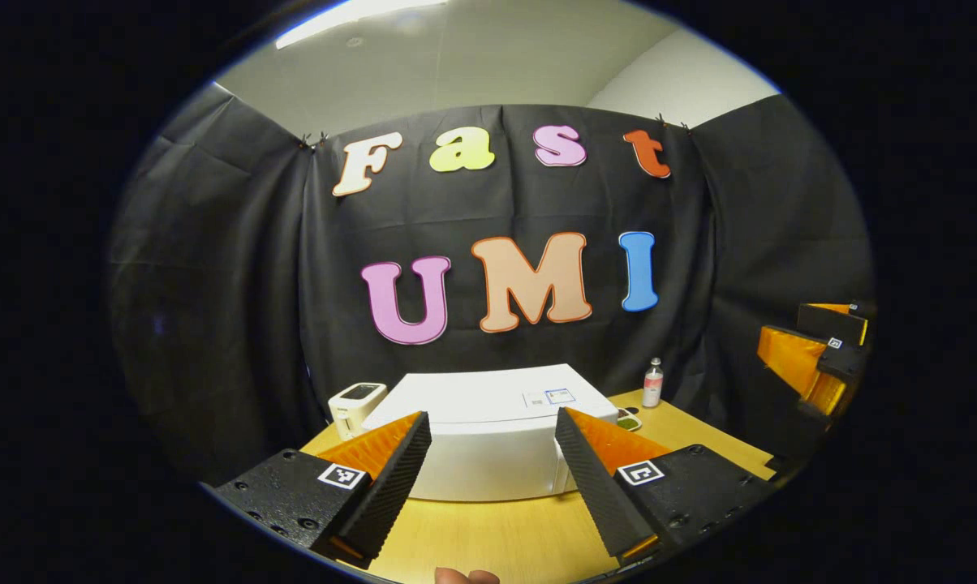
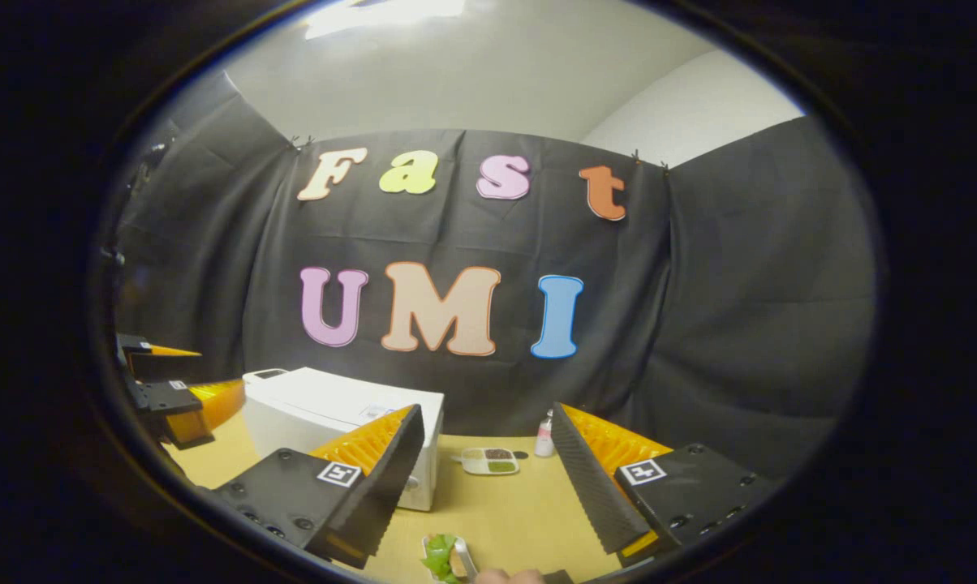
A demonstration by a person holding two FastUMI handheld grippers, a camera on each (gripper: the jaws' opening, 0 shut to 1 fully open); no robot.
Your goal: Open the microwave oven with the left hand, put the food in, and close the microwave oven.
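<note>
1. Both claws are up above the desk (image 1: 488, 535), and the microwave oven (image 1: 488, 442) sits shut: a white box in the middle of the desk, top face towards us in the left gripper view.
2. The left claw (image 1: 492, 470) is spread wide with nothing between its fingers, lined up straight at the oven but well short of it, with no contact.
3. The right claw (image 2: 484, 487) is also wide open and holding nothing; in the right gripper view the oven (image 2: 342, 438) stands to its left, with the left claw off at the far left edge.
4. The food looks to be the leafy green item (image 2: 441, 558) at the near edge of the desk, just below the right claw; a small divided dish (image 2: 488, 461) and a little bottle (image 2: 544, 436) sit farther back, right of the oven.
5. My read: this is the very start, with the opening step in hand and no part of it done.
6. Next up, the left claw needs to travel in to the oven's front and catch the door. I can't make out a handle from here, so finding it comes first.
</note>
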